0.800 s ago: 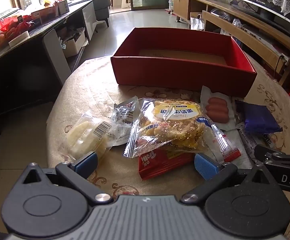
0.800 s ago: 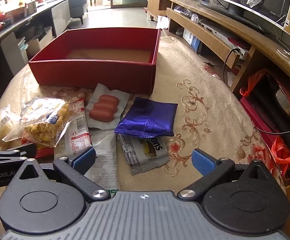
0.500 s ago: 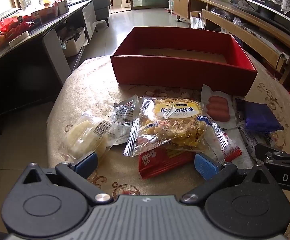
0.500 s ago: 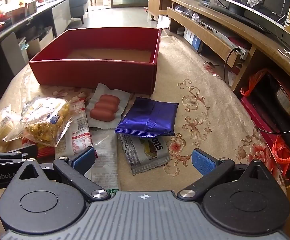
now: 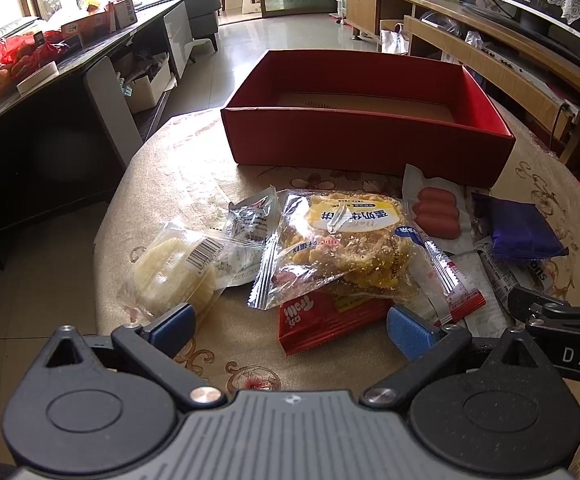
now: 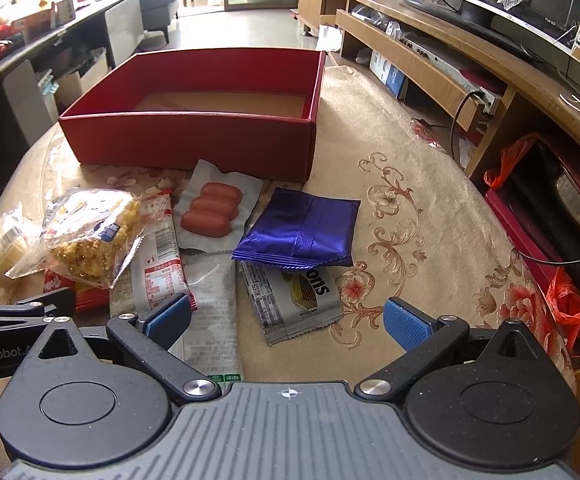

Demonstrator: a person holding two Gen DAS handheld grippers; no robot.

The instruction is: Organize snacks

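Observation:
An open red box (image 5: 370,142) (image 6: 193,140) with a bare brown floor stands at the far side of the round table. In front of it lies a heap of snacks: a clear bag of yellow fried pastry (image 5: 346,244) (image 6: 89,236), a red Trolli pack (image 5: 322,320), a pale cake in clear wrap (image 5: 173,272), a sausage pack (image 5: 436,212) (image 6: 211,210), a purple foil pouch (image 5: 522,234) (image 6: 302,230) and a grey wafer pack (image 6: 294,300). My left gripper (image 5: 287,328) hovers open just short of the Trolli pack. My right gripper (image 6: 285,318) hangs open over the wafer pack.
The table wears a beige floral cloth (image 6: 402,200) and drops off at its left edge (image 5: 105,240). A dark desk (image 5: 41,92) stands to the left, a long wooden TV bench (image 6: 470,60) to the right. A red bag (image 6: 570,292) hangs off the table's right side.
Both grippers have barely shifted; the snacks sit a touch higher in the left wrist view. Nothing was taken hold of or let go.

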